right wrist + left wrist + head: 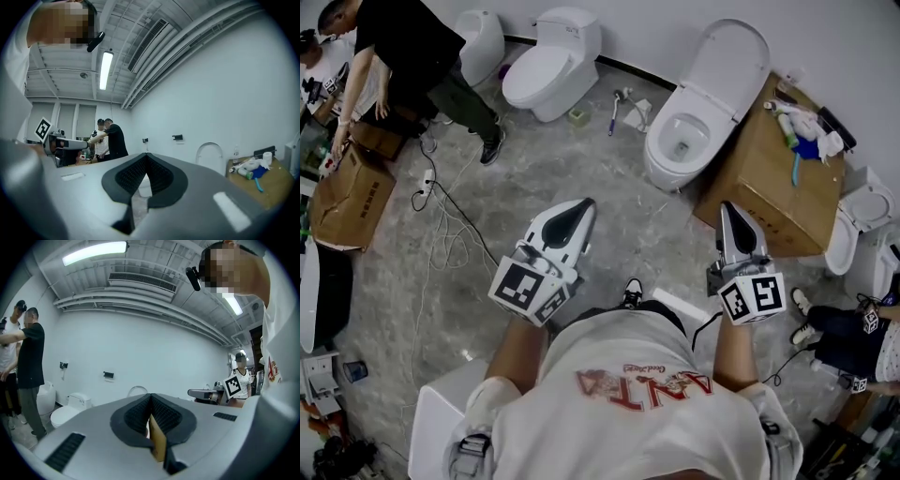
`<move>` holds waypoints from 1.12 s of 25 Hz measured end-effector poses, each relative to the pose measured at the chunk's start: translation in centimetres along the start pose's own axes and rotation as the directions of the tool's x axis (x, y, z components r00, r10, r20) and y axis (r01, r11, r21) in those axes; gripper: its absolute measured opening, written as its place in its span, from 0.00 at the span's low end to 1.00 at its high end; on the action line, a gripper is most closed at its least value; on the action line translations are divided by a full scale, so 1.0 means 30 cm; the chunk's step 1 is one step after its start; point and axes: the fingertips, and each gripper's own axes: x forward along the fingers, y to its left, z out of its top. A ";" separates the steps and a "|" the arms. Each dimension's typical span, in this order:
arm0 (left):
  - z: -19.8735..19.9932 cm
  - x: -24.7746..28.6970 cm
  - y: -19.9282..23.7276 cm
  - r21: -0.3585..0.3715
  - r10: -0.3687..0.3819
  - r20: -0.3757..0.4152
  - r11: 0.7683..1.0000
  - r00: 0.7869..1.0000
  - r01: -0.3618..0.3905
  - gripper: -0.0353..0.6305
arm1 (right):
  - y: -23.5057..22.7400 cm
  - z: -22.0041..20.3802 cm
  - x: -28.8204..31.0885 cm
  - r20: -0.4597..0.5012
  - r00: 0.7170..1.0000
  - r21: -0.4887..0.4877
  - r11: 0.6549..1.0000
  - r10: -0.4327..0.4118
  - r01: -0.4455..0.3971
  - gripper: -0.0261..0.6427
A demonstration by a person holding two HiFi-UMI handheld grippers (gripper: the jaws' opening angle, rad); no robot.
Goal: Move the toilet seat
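Note:
A white toilet [680,141] stands by the far wall with its lid and seat [729,66] raised against the wall. Both grippers hang in the air well short of it, above the concrete floor. My left gripper [584,203] points up and to the right, jaws shut on nothing. My right gripper [728,208] points straight ahead at the toilet's right side, also shut and empty. The raised lid [137,391] peeks over the shut jaws in the left gripper view. In the right gripper view the lid [209,154] stands to the right of the jaws.
A big cardboard box [773,178] with bottles and a cloth stands right of the toilet. Two more toilets [548,66] stand at back left, with a brush [614,108] beside them. A person in black [422,56] bends at far left. Cables [441,216] cross the floor.

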 end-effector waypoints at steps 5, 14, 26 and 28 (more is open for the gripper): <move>-0.019 0.178 0.011 0.005 0.021 -0.027 1.000 0.999 -0.020 0.07 | -0.179 -0.023 0.077 -0.003 1.000 0.000 1.000 0.015 -0.015 0.04; 0.003 0.453 0.101 0.023 -0.034 -0.056 0.999 0.998 0.036 0.07 | -0.371 -0.028 0.228 0.006 0.999 0.058 0.997 -0.042 0.041 0.04; 0.004 0.956 0.412 -0.036 -0.237 -0.081 0.971 0.968 0.235 0.07 | -0.650 -0.027 0.531 -0.042 0.957 0.030 0.957 -0.288 0.289 0.04; 0.020 1.046 0.504 -0.045 -0.263 -0.093 0.965 0.960 0.259 0.07 | -0.679 -0.022 0.633 -0.062 0.946 0.016 0.948 -0.318 0.319 0.04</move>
